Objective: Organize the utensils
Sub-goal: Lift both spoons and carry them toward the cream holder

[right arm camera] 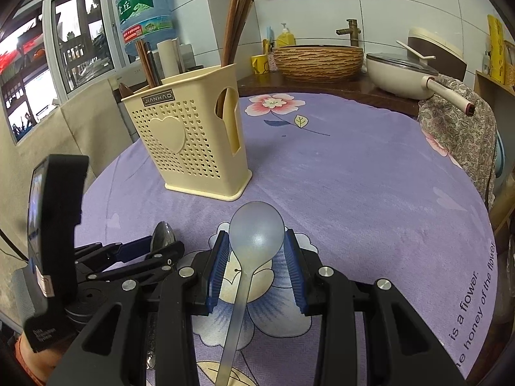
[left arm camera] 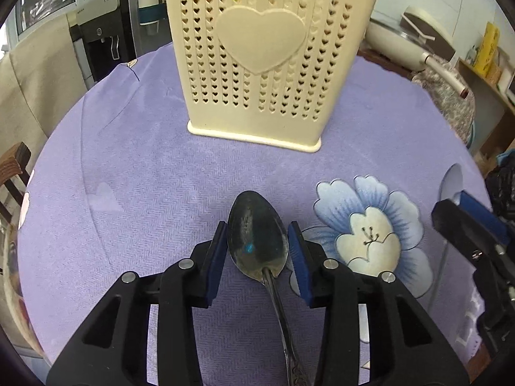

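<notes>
The left gripper (left arm camera: 256, 251) pointed steeply down at the purple flowered tablecloth (left arm camera: 145, 177), its blue pads flanking the bowl of a metal spoon (left arm camera: 257, 241). The left pad sat against the bowl's edge while a thin gap showed at the right pad, so whether the jaws pinched the spoon could not be told. The spoon's handle ran back between the fingers and was cut off by the lower edge. The right gripper (right arm camera: 256, 251) tilted less steeply, its pads pressed on both sides of a translucent plastic spoon (right arm camera: 256, 228), bowl forward, with the handle likewise cut off below. Beyond both spoons stood the cream perforated utensil holder (right arm camera: 190, 138), upright on the cloth, with wooden chopsticks (right arm camera: 236, 22) rising from it; its inside was hidden.
</notes>
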`<state>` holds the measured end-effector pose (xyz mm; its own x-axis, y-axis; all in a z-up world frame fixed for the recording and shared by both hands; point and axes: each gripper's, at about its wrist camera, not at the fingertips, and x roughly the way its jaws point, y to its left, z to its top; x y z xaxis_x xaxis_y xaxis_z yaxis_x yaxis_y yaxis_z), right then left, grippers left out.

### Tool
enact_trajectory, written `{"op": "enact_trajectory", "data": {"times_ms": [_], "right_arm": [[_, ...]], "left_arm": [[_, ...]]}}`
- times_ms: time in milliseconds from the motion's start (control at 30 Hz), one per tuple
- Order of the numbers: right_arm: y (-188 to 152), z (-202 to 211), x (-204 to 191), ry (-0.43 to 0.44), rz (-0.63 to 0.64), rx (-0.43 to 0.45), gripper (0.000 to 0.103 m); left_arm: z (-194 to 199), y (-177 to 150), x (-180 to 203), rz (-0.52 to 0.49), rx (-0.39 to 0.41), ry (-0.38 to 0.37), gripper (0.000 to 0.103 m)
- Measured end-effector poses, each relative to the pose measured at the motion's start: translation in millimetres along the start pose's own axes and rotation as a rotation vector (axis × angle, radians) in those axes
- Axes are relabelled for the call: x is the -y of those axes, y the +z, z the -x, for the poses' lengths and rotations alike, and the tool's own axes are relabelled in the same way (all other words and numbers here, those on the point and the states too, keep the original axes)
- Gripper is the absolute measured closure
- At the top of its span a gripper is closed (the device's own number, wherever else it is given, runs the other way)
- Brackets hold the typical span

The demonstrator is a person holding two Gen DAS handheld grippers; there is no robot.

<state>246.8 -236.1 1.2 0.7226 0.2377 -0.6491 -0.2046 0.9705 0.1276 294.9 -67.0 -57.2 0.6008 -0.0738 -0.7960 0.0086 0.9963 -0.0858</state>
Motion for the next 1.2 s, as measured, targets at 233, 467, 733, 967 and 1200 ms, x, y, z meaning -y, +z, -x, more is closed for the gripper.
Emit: {"op": "enact_trajectory", "data": {"times_ms": [233, 467, 733, 967, 1200], "right_arm": [[4.2, 10.1, 1.2, 0.024, -0.010, 0.031, 0.068], [10.7, 26.5, -3.8, 0.037, 0.000, 0.076, 0.068], [15.8, 38.6, -15.1, 0.026, 0.030, 0.102, 0.068], [16.6, 35.6, -22.4, 0.017, 0.062, 0.088, 0.096], [17.1, 26.0, -22.4, 0.033, 0.054, 0.074, 0.072]], "left_arm": [[32.7, 10.9, -10.1, 0.015, 0.105, -0.071, 0.064], [75.1, 18.4, -17.7, -0.003, 0.221, -0.099, 0.065], [98.0, 23.1, -22.8, -0.003, 0.281, -0.118, 0.065], [99.2, 25.0, -26.0, -0.008, 0.288, -0.112, 0.065], [95.9, 24.4, -32.1, 0.013, 0.278, -0.104, 0.065]]}}
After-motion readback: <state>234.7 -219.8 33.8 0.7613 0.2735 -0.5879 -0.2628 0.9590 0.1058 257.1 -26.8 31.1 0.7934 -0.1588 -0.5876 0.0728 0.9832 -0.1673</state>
